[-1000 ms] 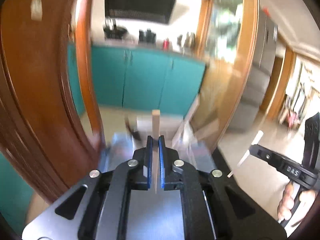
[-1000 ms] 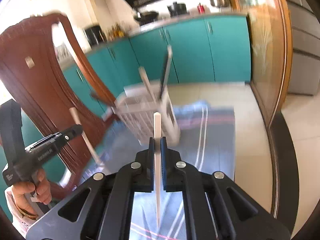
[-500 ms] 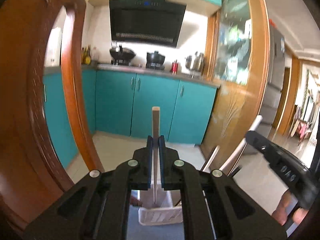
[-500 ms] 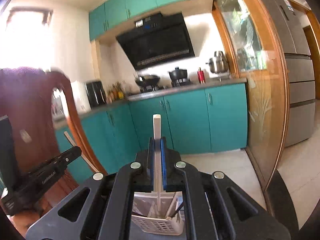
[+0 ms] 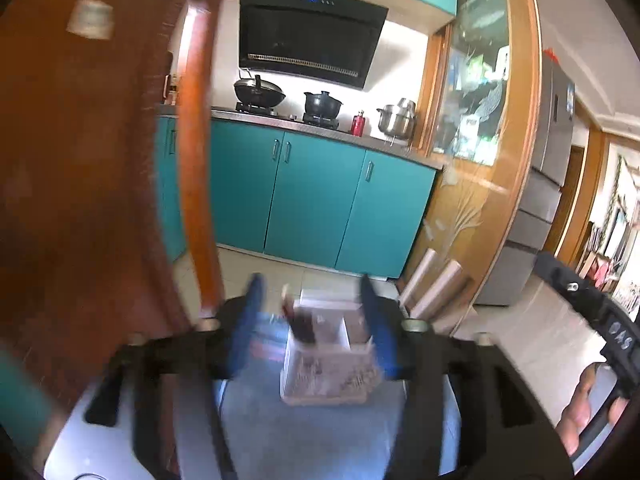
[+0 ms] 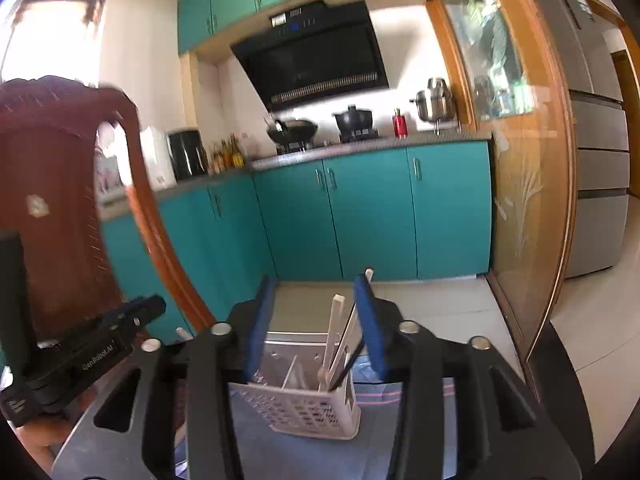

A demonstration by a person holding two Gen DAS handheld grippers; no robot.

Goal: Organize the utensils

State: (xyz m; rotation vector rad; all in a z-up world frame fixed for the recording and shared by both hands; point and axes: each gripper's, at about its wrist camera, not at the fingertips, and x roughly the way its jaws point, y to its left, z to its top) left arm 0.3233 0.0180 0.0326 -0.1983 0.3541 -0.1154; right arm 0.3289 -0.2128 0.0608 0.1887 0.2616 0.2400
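Half a second ago, both grippers pinched shut on pale sticks; now both spread wide and empty. Left gripper [image 5: 310,312], blurred, with blue pads [image 5: 248,320] far apart, framing the white basket [image 5: 328,376] below. Right gripper [image 6: 316,312] likewise splayed, basket [image 6: 304,404] between and beyond its fingers.

Basket: white lattice plastic, divided into compartments, upright on a blue cloth [image 6: 400,396] with pink stripes spread over the worktop [image 6: 280,456]. In the right wrist view, pale chopsticks [image 6: 334,332] leaning in the right-hand compartment together with a thin dark utensil [image 6: 348,364]; left-hand compartment hard to read past the divider. In the left wrist view, a dark-handled item [image 5: 302,324] in the basket, details smeared by blur.

Left gripper also seen from the right wrist view at lower left [image 6: 158,306], beside a red-brown chair back [image 6: 60,200]. Right gripper body at the right edge of the left wrist view [image 5: 592,320], hand [image 5: 588,404] wrapped round its handle.

Behind: teal cabinets [image 6: 360,216], black hood [image 6: 316,60], wok [image 6: 292,128], pot [image 6: 354,118] on the stove.
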